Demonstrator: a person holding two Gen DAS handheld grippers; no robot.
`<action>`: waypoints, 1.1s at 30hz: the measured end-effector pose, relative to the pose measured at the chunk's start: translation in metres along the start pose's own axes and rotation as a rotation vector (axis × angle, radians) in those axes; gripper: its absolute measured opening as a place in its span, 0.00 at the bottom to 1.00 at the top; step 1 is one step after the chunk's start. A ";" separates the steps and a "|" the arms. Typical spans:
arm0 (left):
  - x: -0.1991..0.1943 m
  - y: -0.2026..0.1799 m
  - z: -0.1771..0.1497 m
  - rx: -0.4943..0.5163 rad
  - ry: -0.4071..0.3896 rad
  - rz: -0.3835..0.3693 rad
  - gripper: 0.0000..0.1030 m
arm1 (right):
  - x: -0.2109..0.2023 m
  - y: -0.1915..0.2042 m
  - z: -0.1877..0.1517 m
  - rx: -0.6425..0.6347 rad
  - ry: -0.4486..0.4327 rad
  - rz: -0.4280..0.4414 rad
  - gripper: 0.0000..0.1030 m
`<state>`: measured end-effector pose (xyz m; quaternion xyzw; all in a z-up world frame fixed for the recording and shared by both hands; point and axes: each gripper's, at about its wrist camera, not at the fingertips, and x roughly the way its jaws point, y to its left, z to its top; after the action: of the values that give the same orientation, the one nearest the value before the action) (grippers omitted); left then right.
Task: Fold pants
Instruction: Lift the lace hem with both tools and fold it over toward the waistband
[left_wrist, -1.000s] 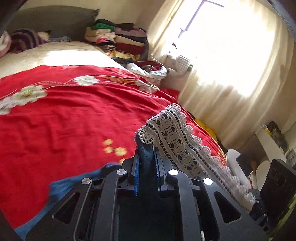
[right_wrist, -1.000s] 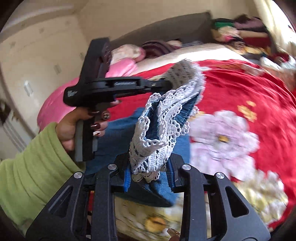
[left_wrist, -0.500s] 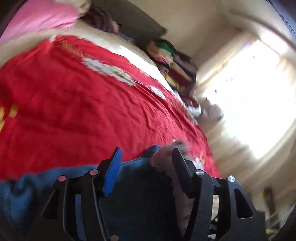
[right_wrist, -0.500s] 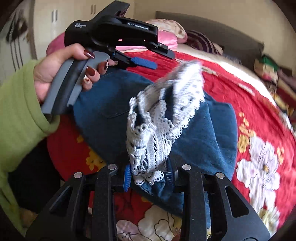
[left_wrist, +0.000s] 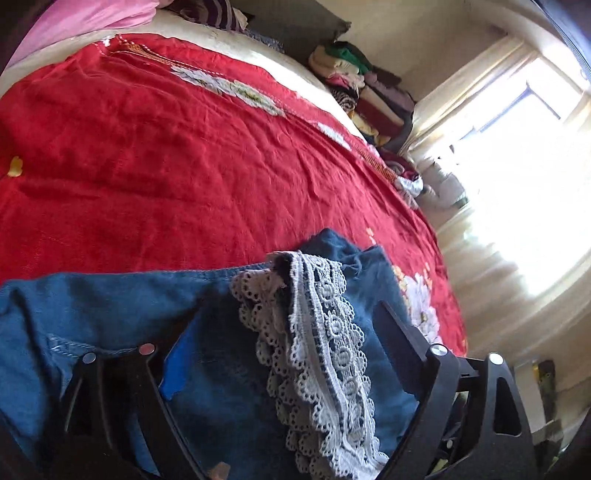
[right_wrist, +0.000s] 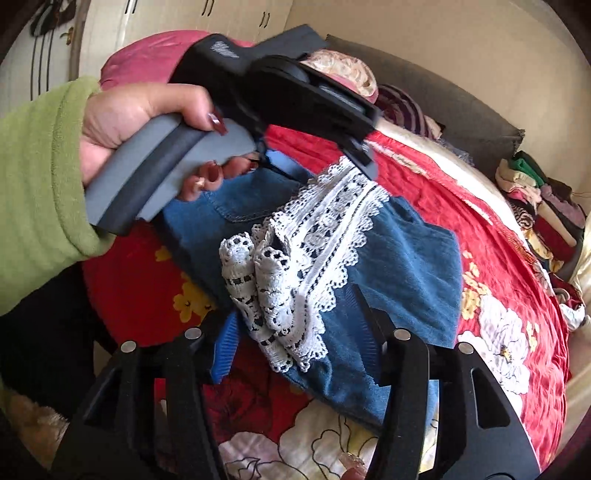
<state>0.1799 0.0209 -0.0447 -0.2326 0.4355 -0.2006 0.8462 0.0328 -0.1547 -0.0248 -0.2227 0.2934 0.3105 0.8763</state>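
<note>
Blue denim pants (left_wrist: 110, 306) with a white lace hem (left_wrist: 321, 332) lie folded over on the red bedspread (left_wrist: 166, 147). In the left wrist view my left gripper (left_wrist: 284, 343) is open and still opening, its fingers standing wide on either side of the lace without touching it. The right wrist view shows the same pants (right_wrist: 406, 258) and lace hem (right_wrist: 295, 258). My right gripper (right_wrist: 295, 332) is opening, with the lace between its pads but not pinched. Beyond it a hand (right_wrist: 147, 110) in a green sleeve holds the left gripper (right_wrist: 325, 162) over the far end of the lace.
Stacks of folded clothes (left_wrist: 362, 92) sit at the far side of the bed, also seen as clothes stacks (right_wrist: 543, 206). Pink pillows (left_wrist: 85, 18) lie at the head. A bright curtained window (left_wrist: 517, 166) is on the right; a wardrobe (right_wrist: 110, 22) stands behind.
Both grippers came down and laid the lace hem onto the pants. The left jaws let go and spread wide. The right jaws have started to part around the lace.
</note>
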 end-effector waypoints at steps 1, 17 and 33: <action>0.005 -0.005 0.000 0.006 0.004 0.012 0.50 | 0.001 -0.001 0.000 0.007 0.004 0.023 0.29; 0.023 0.008 0.019 -0.009 -0.008 0.037 0.23 | 0.024 0.023 0.013 -0.073 0.023 0.075 0.15; -0.073 -0.013 -0.023 0.043 -0.161 0.102 0.72 | -0.038 -0.052 -0.006 0.256 -0.111 0.202 0.57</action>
<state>0.1198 0.0447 -0.0024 -0.2072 0.3730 -0.1474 0.8923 0.0422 -0.2106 0.0064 -0.0614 0.3027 0.3688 0.8767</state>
